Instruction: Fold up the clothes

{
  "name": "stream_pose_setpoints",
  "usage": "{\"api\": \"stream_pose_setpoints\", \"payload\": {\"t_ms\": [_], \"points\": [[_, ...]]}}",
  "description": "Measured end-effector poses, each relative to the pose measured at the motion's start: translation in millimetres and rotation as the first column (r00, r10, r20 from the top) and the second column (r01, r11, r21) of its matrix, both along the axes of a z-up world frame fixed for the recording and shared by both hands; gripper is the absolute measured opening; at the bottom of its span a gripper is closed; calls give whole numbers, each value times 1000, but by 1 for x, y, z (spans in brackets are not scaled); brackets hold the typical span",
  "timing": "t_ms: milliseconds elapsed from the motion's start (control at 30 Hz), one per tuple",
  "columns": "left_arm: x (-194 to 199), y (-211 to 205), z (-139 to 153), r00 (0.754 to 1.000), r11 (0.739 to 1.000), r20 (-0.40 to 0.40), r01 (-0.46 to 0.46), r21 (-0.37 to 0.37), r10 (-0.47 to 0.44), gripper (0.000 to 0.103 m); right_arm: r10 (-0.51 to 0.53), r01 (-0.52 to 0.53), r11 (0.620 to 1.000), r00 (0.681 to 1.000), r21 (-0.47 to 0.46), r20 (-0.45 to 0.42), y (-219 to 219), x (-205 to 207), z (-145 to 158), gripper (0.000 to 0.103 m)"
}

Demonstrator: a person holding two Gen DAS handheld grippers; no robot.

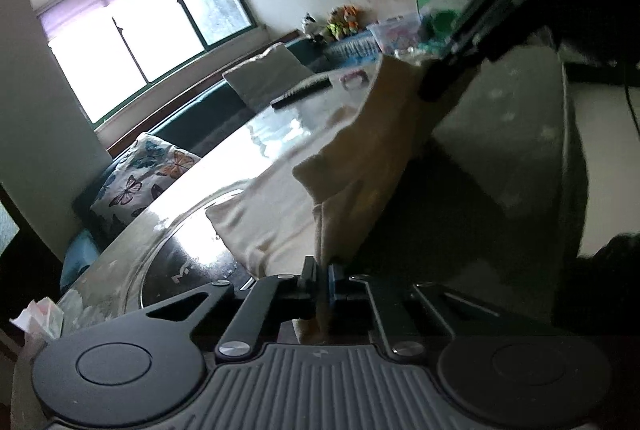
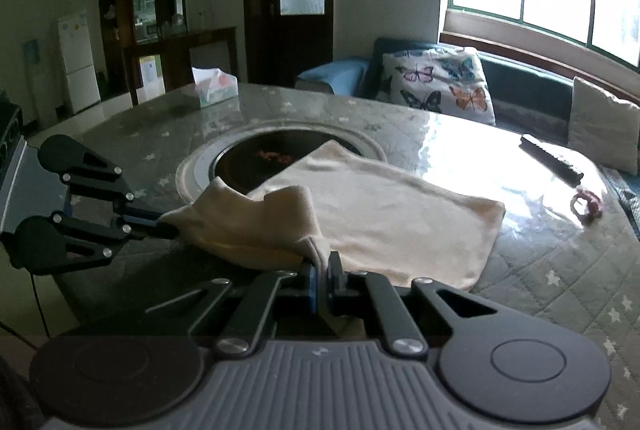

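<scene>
At the left of the right wrist view, the left gripper (image 2: 170,226) is clamped on one near corner of the cream garment (image 2: 384,214), and the right gripper (image 2: 320,270) pinches the neighbouring corner. The garment's long axis runs away from both grippers across the table (image 2: 540,270), partly covering the round inset hob (image 2: 256,154). Further right, a dark remote (image 2: 550,158) and pink ring (image 2: 586,204) lie clear of the garment.

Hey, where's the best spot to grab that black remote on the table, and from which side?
Grip the black remote across its narrow width near the middle, coming from above: it lies flat on the table, long and slim, clear of the cream cloth.
</scene>
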State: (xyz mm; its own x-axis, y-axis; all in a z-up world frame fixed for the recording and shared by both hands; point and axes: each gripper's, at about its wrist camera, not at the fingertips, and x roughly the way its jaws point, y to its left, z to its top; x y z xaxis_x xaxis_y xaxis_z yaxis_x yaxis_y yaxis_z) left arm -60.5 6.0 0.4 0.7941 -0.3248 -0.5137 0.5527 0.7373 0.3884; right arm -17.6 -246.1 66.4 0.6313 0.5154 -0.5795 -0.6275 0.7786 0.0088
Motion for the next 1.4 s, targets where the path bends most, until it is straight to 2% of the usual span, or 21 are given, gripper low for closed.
{"api": "stream_pose_setpoints", "payload": {"t_ms": [233, 367, 533, 700, 833, 1000, 1167, 1200, 1300, 1400], "points": [[-49, 6, 47, 1000, 997, 17, -16, -80, 17, 5, 36, -37, 999, 999, 28, 41, -14, -49, 26, 4], [-38, 3, 57, 999, 995, 42, -27, -93, 31, 5, 37, -38, 999, 998, 23, 56, -15, -57, 35, 4], [5, 1, 57, 997, 992, 33, -65, -106, 69, 5, 12, -13, 1000, 999, 23, 44, -13, -30, 34, 4], [63, -1, 53, 996, 990, 5, -88, -107, 89, 5, -12, 12, 1000, 1000, 19, 23, -11, 19, 32, 4], [112, -4, 37, 992, 990, -72, -110, -91, 104, 5, -33, 33, 999, 999, 8, -14, -5, 60, 22, 4], [161, -5, 5, 973, 985, -182, -158, -66, 144, 6, -62, 60, 998, 992, -19, -113, 3, 108, -11, 5], [182, 0, -19, 962, 982, -211, -185, -48, 171, 13, -144, 139, 989, 972, -40, -183, -1, 139, -49, 11], [183, 2, -19, 962, 980, -209, -191, -49, 177, 16, -164, 160, 986, 967, -36, -195, -3, 143, -55, 20], [184, 4, -15, 960, 975, -198, -214, -57, 200, 19, -217, 218, 976, 955, -16, -204, -14, 148, -58, 23], [185, 4, -10, 959, 970, -188, -231, -71, 214, 19, -249, 249, 968, 954, -18, -167, -19, 144, -51, 24]]}}
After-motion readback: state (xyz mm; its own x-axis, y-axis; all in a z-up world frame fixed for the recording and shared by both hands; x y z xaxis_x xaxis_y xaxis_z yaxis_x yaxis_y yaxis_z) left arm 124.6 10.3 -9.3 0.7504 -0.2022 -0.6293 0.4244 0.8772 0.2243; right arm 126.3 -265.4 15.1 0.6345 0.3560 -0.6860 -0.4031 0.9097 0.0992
